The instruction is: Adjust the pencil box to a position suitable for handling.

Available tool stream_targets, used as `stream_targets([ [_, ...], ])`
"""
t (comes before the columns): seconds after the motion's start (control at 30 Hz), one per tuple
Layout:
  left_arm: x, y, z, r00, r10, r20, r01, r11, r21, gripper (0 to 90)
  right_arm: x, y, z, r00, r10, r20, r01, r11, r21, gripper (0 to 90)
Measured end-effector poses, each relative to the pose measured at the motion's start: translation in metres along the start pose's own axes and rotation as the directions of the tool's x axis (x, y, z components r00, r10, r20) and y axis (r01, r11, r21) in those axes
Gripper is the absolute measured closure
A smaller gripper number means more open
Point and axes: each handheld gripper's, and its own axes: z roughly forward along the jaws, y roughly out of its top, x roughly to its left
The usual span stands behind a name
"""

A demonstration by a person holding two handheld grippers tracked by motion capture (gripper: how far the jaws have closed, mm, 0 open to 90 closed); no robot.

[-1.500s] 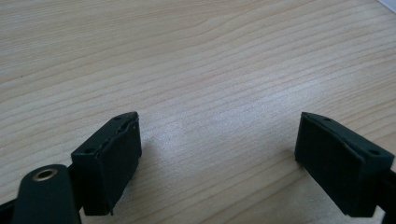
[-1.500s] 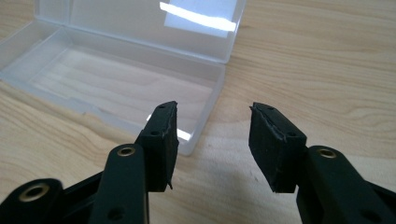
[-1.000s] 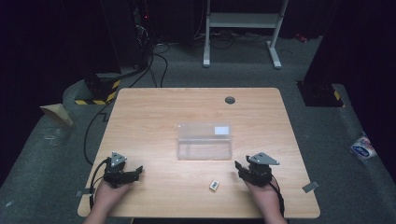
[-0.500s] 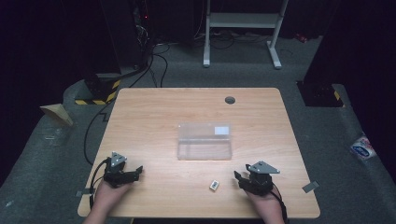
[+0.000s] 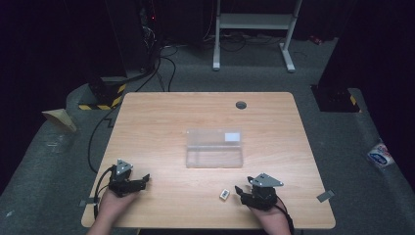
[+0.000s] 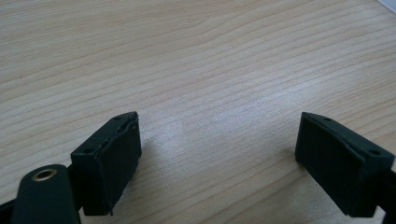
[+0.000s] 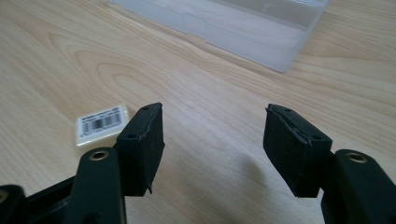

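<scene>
A small white tag with a barcode (image 5: 224,194) lies flat on the wooden table (image 5: 161,127) near the front edge; in the right gripper view the tag (image 7: 102,123) sits just left of the left jaw. My right gripper (image 5: 241,191) (image 7: 214,140) is open beside it. Its jaws have just been opening, with bare wood between them. A clear plastic box (image 5: 214,148) (image 7: 243,23) rests at mid-table, beyond the right gripper. My left gripper (image 5: 143,180) (image 6: 218,154) rests at the front left, jaws apart over bare wood, holding nothing.
A dark round grommet (image 5: 241,105) sits near the table's far edge. Black cables (image 5: 98,142) hang off the left side. On the floor lie a wrapped packet (image 5: 380,155) at the right and a white stand's feet (image 5: 254,34) behind the table.
My right gripper has slid toward the front edge and a little left, ending closer to the barcode tag. The left gripper, the box and the tag have stayed put.
</scene>
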Motion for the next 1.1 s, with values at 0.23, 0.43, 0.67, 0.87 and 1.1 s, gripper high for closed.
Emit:
stream_targets([
  [0.23,0.0,0.0,0.0,1.0,-0.001,-0.001,0.001,1.0,-0.001,14.7,0.015,0.001,0.006,0.998,-0.04,-0.048,0.041,0.999,0.01,36.3],
  [0.43,0.0,0.0,0.0,1.0,-0.004,0.001,0.004,1.0,-0.001,14.7,0.028,0.003,0.012,0.9936,-0.072,-0.087,0.073,0.997,0.009,36.0],
  [0.67,0.0,0.0,0.0,1.0,-0.005,0.0,0.005,1.0,-0.002,14.6,0.038,0.004,0.015,0.9896,-0.08,-0.119,0.083,0.996,0.014,37.1],
  [0.87,0.0,0.0,0.0,1.0,-0.001,0.0,0.001,1.0,-0.001,14.6,0.042,0.003,0.014,0.986,-0.111,-0.125,0.115,0.993,0.026,44.8],
  [1.1,0.0,0.0,0.0,1.0,-0.005,0.001,0.005,1.0,-0.002,14.6,0.041,0.002,0.016,0.9865,-0.113,-0.118,0.119,0.992,0.047,53.1],
])
